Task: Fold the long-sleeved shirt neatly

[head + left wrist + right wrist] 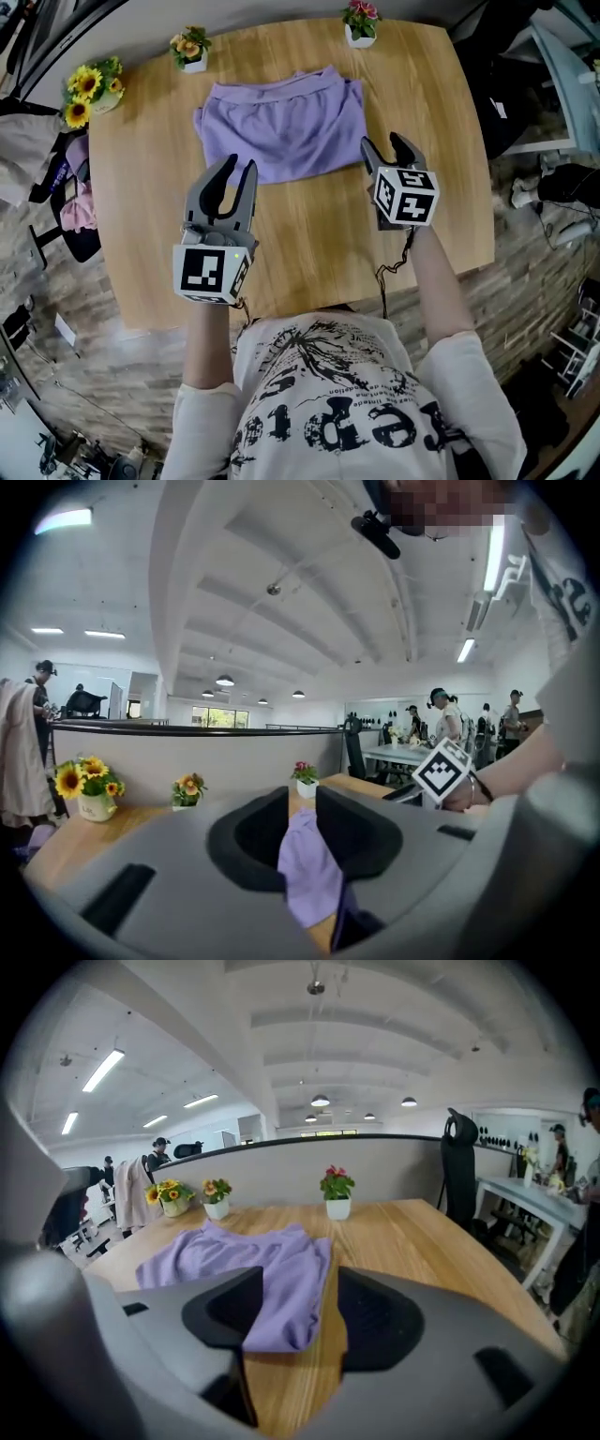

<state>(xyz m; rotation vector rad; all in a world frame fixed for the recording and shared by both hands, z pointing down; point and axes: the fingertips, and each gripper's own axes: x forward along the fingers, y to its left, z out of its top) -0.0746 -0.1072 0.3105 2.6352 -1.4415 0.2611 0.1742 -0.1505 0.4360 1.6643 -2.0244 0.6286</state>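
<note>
A lilac long-sleeved shirt (281,127) lies folded into a rough rectangle on the far half of the wooden table (319,248). My left gripper (236,173) hovers above the shirt's near left edge, its jaws a narrow gap apart and empty. Through that gap the left gripper view shows the shirt (309,864) lying beyond the left gripper (302,803). My right gripper (386,148) is open just off the shirt's near right corner, holding nothing. In the right gripper view the shirt (244,1260) spreads ahead and to the left of the right gripper (300,1283).
Three flower pots stand along the table's far edge: sunflowers (89,89) at the left, orange flowers (190,47), pink flowers (361,21). A chair with clothes (70,197) is left of the table. Bare wood lies between the shirt and the near edge.
</note>
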